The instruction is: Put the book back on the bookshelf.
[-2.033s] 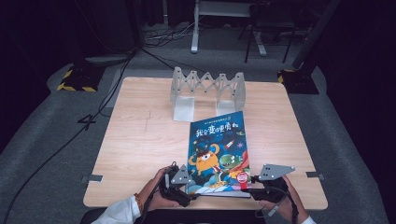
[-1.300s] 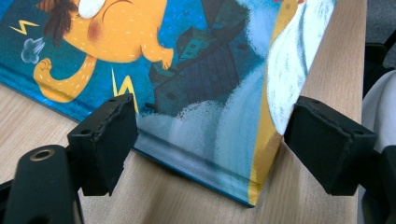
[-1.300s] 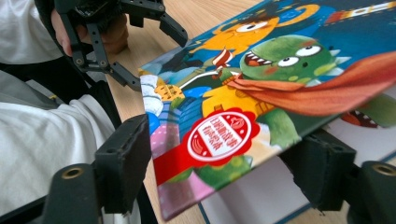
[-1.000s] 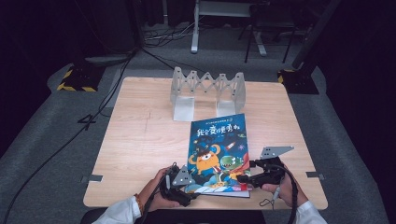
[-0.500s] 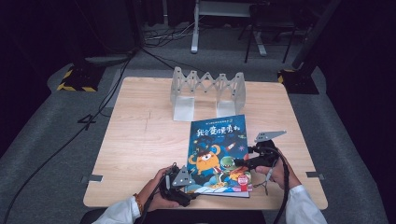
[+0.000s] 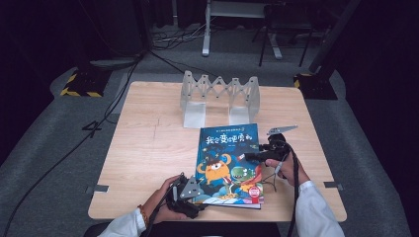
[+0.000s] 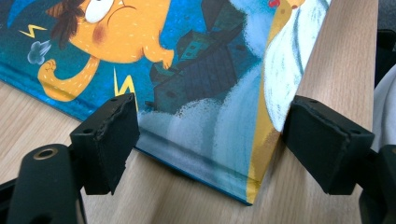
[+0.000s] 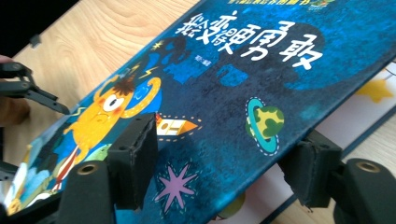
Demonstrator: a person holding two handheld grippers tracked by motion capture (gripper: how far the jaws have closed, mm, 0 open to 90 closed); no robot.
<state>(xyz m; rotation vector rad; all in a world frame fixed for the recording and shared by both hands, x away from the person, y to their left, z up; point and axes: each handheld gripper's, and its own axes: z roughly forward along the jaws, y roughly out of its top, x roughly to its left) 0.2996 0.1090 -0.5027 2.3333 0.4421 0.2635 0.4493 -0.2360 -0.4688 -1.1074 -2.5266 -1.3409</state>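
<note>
A blue picture book (image 6: 230, 163) with an orange monster on its cover lies on the wooden table (image 6: 148, 148), near the front edge. My left gripper (image 6: 196, 196) sits at the book's near left corner. That corner (image 7: 252, 196) lies between its open jaws (image 7: 217, 140). My right gripper (image 6: 251, 157) reaches in from the book's right edge. Its jaws have just been closing and still stand apart (image 8: 222, 165). The raised front cover (image 8: 243, 93) passes between them, one pad (image 8: 135, 158) above it and one (image 8: 308, 172) below. A white inner page (image 8: 359, 107) shows underneath.
A clear zigzag rack (image 6: 220, 98) stands at the back of the table, just beyond the book's far edge. Bare wood stretches to the left of the book. A white sleeve (image 6: 311, 207) comes in at the bottom right. Cables run across the dark floor (image 6: 99, 123).
My right gripper has slid from the book's near right corner farther up its right edge, and the cover's edge now stands lifted. The left gripper has stayed at its corner.
</note>
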